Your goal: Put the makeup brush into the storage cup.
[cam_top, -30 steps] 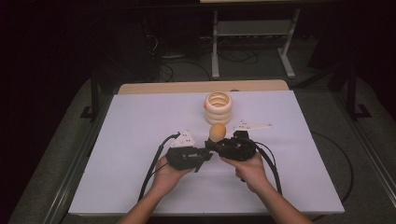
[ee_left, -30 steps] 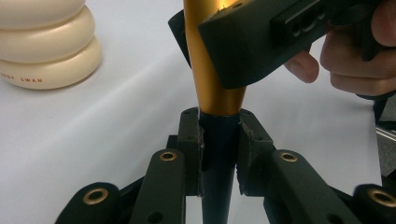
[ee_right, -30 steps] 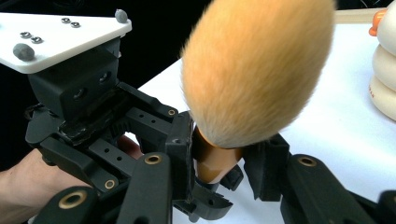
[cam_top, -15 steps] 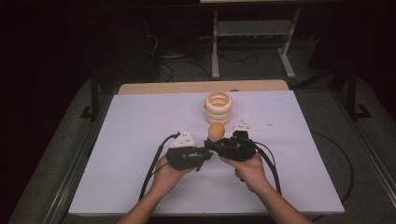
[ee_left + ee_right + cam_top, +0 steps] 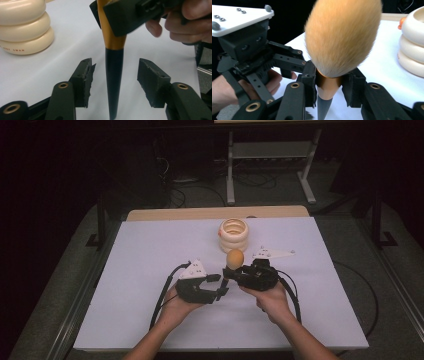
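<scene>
Brush [image 5: 342, 37] is held upright by the right gripper [image 5: 234, 272], just in front of the cream ring holder [image 5: 234, 234] on the white worktop [image 5: 140, 260]. Its gold neck is pinched by the right jaws, with the fluffy orange head on top. The left gripper [image 5: 113, 75] is kept beside it, and the dark handle tip is seen between its wide-spread jaws, not touched.

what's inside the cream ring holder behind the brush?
In the high view the cream ring holder shows an open top with a ribbed inner wall and nothing sticking out. Its bottom is hidden by the rim. The makeup brush is outside it, clamped in the right gripper.
</scene>
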A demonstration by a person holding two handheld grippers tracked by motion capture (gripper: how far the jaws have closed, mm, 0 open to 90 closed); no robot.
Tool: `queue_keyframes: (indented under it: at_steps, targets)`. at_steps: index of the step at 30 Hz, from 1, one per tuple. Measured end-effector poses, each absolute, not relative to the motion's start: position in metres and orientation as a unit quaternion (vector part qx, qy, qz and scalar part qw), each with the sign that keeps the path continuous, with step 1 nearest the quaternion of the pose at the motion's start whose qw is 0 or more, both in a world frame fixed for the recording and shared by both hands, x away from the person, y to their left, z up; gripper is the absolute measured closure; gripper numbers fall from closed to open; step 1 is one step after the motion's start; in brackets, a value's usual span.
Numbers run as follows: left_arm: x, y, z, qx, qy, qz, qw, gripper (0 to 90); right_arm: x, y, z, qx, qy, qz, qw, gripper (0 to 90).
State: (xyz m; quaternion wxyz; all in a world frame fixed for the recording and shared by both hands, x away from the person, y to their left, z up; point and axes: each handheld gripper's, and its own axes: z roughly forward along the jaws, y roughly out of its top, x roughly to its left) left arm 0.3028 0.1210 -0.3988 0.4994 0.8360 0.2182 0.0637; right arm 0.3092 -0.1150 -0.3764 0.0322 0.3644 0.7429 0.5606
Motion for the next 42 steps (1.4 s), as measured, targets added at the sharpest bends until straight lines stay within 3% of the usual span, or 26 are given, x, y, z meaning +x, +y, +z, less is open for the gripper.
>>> queue_keyframes:
  at_steps: [23, 42]
  targets:
    - [0.287, 0.186, -0.394, 0.818, 0.229, 0.093, 0.52, 2.1, 0.311, -0.134, -0.365, 0.351, 0.764, 0.534, 0.082, 65.4]
    - [0.271, 0.236, -0.401, 0.792, 0.244, 0.098, 0.551, 0.0, 0.323, -0.148, -0.354, 0.345, 0.772, 0.526, 0.09, 65.4]
